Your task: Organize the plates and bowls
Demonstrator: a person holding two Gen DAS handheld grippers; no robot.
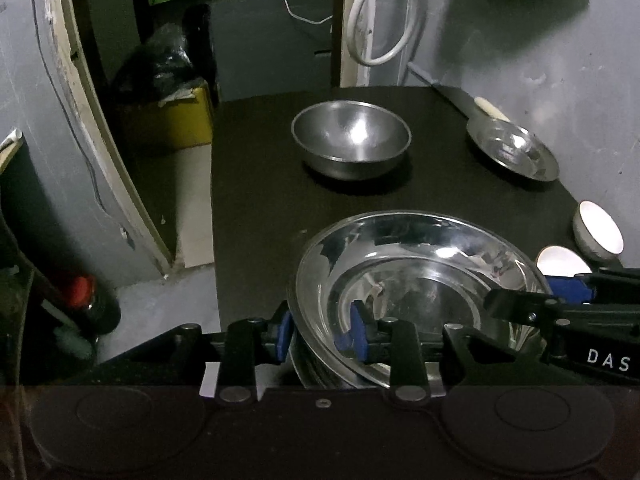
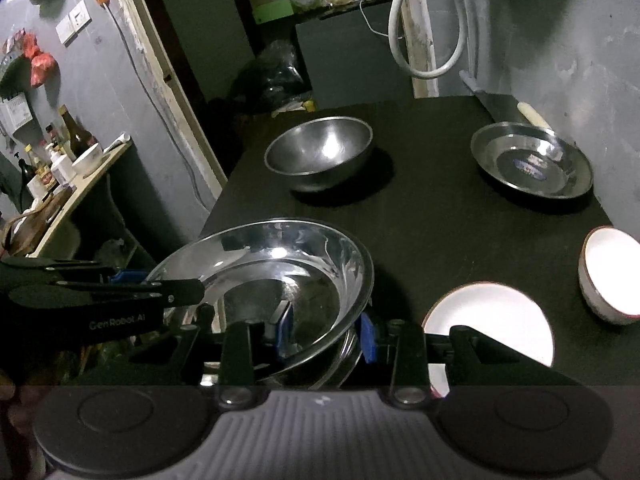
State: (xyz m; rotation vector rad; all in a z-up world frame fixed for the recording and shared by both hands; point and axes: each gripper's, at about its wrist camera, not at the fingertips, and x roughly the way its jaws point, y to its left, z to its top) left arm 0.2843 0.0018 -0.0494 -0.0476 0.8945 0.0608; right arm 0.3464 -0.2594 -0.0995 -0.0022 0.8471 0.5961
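A large shiny steel plate [image 1: 420, 264] [image 2: 280, 264] sits at the near edge of the dark table [image 1: 256, 200], on top of another steel rim [image 2: 346, 354]. My left gripper [image 1: 320, 336] [image 2: 160, 284] is shut on its left rim, one blue pad outside and one inside. My right gripper [image 2: 324, 334] [image 1: 560, 288] is shut on its right rim. Farther back stand a steel bowl [image 1: 351, 140] [image 2: 318, 152] and a smaller steel plate [image 1: 516, 148] [image 2: 532, 164]. To the right are a white plate [image 2: 488, 320] [image 1: 562, 262] and a white bowl [image 2: 612, 276] [image 1: 598, 232].
A grey wall runs along the table's right side, with a white hose [image 1: 380, 20] looped at the far corner. A white-handled utensil [image 2: 534, 116] lies behind the small steel plate. Left of the table are a doorway, a yellow box [image 1: 176, 120] and a shelf of bottles [image 2: 60, 160].
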